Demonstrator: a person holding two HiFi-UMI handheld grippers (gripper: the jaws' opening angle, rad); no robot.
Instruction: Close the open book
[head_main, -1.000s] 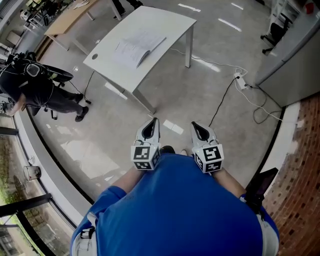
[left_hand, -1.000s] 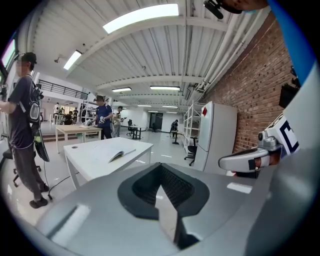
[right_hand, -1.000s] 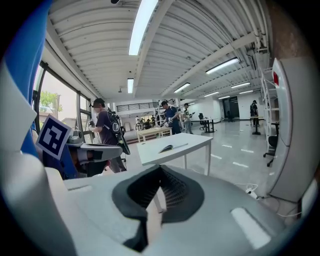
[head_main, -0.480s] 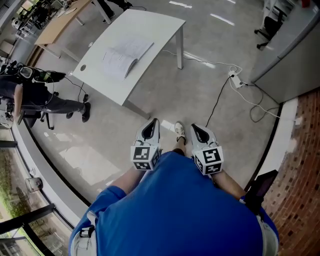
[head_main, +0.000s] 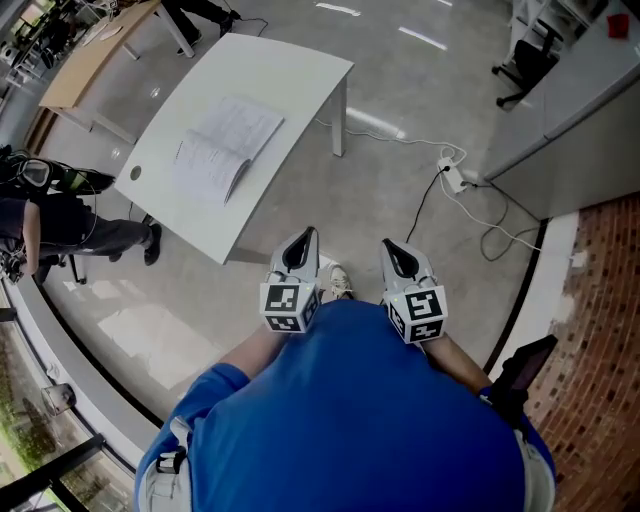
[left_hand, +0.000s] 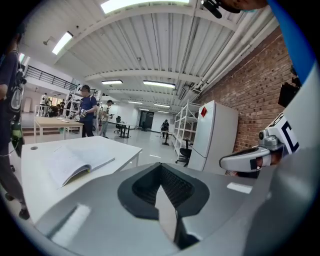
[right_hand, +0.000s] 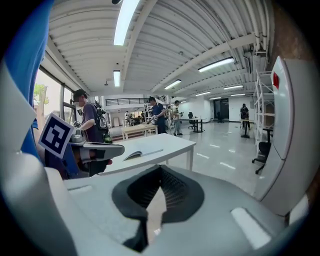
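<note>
An open book (head_main: 222, 150) lies flat, pages up, on a white table (head_main: 290, 75) some way ahead of me. In the left gripper view the book (left_hand: 75, 162) shows to the left, and in the right gripper view the book (right_hand: 142, 153) lies on the table (right_hand: 172, 142) straight ahead. My left gripper (head_main: 303, 240) and right gripper (head_main: 392, 250) are held side by side close to my body, over the floor and short of the table. Both are shut with nothing in them.
A power strip (head_main: 450, 178) with trailing cables lies on the floor to the right of the table. A person (head_main: 50, 215) stands at the left. A wooden table (head_main: 90, 50) stands beyond, a white cabinet (head_main: 590, 110) at the right, and a brick wall (head_main: 600, 300) near right.
The table and book have drawn nearer and slid down-left in the head view as I walk toward them. Both grippers keep their place before my body, still shut.
</note>
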